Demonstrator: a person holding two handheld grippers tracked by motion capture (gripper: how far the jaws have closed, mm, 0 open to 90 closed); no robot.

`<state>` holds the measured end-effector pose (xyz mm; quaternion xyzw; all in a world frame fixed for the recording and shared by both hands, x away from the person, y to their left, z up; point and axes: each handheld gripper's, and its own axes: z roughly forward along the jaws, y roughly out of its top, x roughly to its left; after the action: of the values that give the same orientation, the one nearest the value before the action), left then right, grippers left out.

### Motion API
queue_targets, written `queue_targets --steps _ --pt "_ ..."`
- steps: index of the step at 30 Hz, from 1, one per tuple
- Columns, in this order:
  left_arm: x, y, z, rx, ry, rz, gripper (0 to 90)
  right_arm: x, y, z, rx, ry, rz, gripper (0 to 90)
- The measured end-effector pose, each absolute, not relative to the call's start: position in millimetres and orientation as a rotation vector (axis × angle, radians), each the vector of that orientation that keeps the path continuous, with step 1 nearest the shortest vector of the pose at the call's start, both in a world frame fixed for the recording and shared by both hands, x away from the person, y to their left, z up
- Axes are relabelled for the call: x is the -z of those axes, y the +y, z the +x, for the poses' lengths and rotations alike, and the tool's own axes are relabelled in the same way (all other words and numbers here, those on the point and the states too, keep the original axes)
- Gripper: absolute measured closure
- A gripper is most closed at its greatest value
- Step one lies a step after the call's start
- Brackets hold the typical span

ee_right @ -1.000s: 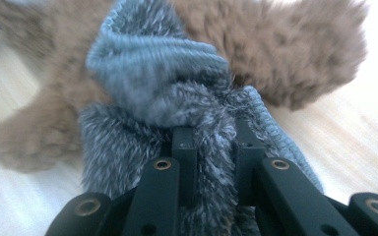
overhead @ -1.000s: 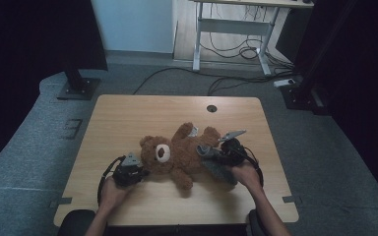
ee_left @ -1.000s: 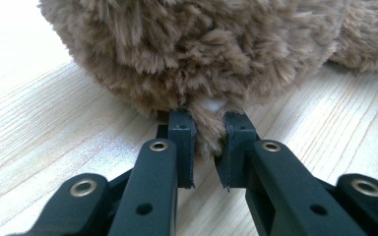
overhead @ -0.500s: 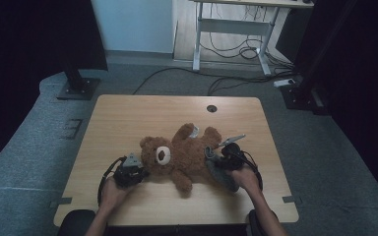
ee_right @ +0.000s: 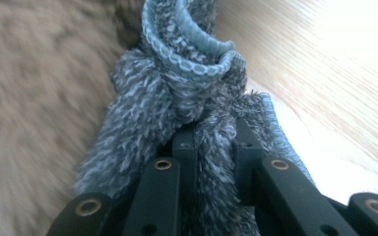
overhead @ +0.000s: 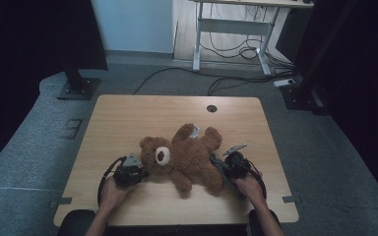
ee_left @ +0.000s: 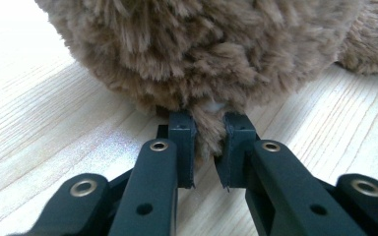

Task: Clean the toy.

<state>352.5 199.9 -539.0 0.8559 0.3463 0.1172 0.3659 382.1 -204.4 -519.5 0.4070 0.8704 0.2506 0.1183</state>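
On the table, near its front edge and between the two hands, a brown teddy bear lies on its back, head toward the left gripper and legs spread toward the right and the far side. Compared with one second ago the bear has shifted only a little; its body sits a bit lower and closer to the person now.

At its right side lies a grey-blue cloth, fluffy with a stitched hem, bunched into a fold against the fur. The right gripper is clenched on this cloth, with the pile squeezed between the jaws. In the high view this gripper has come down and nearer to the table than in the earlier pictures, bringing the cloth with it to the bear's flank.

In the left gripper view, the left gripper is pinching a small tuft of the bear's fur at the underside of the head, low over the wood. It has kept its place.

I judge that the left side is anchoring the bear while the right side works the cloth down along the body, perhaps to wipe it or wrap it. Both grips look firm, so the next pull should not let the bear slide.
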Motion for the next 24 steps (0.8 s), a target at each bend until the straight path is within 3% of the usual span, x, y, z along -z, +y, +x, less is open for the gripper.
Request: queue_targets --steps 19,24 --pt "539.2 199.7 352.3 -0.3 0.891 2.204 78.1 514.1 -226.3 329.8 -0.768 2.562 1.14 76.9" --pt "539.2 199.8 352.6 -0.299 0.89 2.203 78.1 489.6 -242.4 324.2 -0.819 2.459 1.162 76.9"
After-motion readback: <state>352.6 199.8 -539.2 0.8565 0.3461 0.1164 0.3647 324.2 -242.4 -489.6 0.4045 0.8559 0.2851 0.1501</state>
